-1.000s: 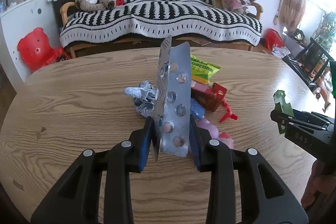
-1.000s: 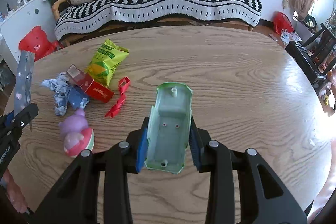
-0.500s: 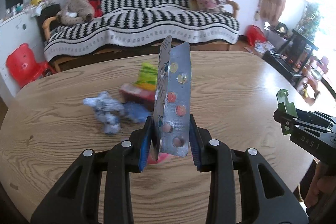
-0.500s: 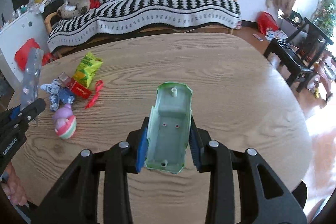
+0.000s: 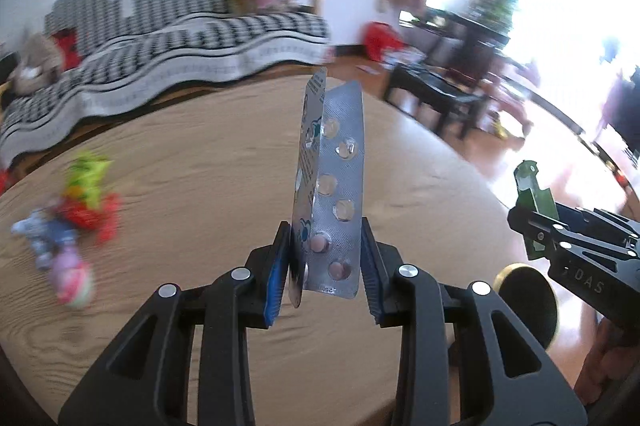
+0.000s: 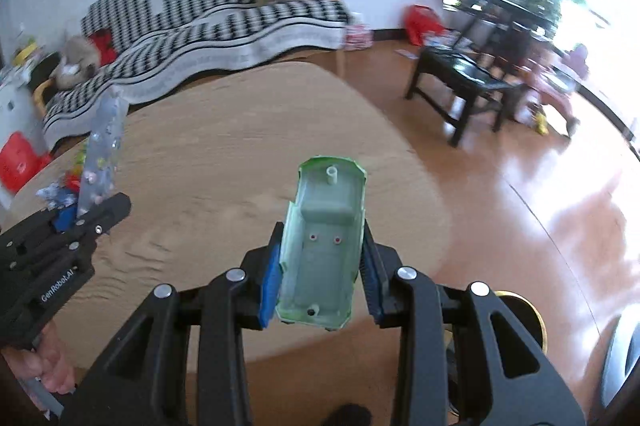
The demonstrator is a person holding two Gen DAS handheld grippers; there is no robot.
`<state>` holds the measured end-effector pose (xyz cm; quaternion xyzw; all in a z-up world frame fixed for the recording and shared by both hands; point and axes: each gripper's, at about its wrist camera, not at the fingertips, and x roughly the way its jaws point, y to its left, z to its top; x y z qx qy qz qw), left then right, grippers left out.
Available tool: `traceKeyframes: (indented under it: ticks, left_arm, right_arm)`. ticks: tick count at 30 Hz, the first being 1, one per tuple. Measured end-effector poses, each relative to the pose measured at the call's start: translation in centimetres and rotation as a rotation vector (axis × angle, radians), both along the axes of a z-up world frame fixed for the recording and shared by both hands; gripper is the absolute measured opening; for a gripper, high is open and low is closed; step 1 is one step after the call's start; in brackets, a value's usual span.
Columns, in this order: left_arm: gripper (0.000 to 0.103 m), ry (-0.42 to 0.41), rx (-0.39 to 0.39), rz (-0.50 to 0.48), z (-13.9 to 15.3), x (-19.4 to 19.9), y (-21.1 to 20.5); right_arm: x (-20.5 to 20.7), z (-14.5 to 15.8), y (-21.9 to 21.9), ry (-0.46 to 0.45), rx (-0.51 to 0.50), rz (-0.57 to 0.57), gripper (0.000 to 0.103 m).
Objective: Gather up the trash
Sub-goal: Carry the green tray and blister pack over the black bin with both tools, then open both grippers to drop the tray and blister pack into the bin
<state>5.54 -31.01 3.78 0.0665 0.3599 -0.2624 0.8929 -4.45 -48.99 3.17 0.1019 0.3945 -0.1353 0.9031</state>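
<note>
Beyond both laden tools, trash pile [image 5: 76, 210] on table [image 5: 208, 162].

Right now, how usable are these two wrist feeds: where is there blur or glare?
Left wrist view: blister pack in the left gripper is sharp, trash pile smeared, window side blown out. Right wrist view: green plastic shell crisp, sofa and floor blurred, glare at right.

Shiny foil blister pack [image 5: 334, 194], matt green plastic shell [image 6: 324, 242], grained wooden table [image 5: 200, 162].

Motion-blurred: trash pile [image 5: 72, 210] on table (items indistinct). Cut off by frame edge: black-rimmed round object [image 5: 528, 302], partly hidden.
</note>
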Motion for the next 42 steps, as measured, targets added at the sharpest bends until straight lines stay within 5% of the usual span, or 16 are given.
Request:
traceKeyframes:
  ticks: [10,22,30,41,42]
  left_arm:
    - [0.032,0.072,-0.003,-0.292,-3.8,-7.3,-14.5]
    - [0.033,0.314,0.003,-0.569,-11.4,-13.3,-23.8]
    - [0.033,0.412,-0.011,-0.618,-13.8,-14.8,-26.0]
    - [0.033,0.422,0.001,-0.638,-14.8,-15.6,-28.0]
    - [0.033,0.427,0.001,-0.641,-14.9,-15.5,-28.2]
  right_arm:
    - [-10.8,-4.3,-12.6,0.060,0.057,-0.268,0.035]
    - [-18.3,-9.8,-20.5,0.165,0.276,-0.460,0.035]
    - [-19.5,-10.9,-22.5,0.174,0.347,-0.517,0.035]
    - [-20.2,-10.7,-23.5,0.165,0.344,-0.547,0.035]
    - [-20.2,-10.5,-23.6,0.161,0.343,-0.555,0.041]
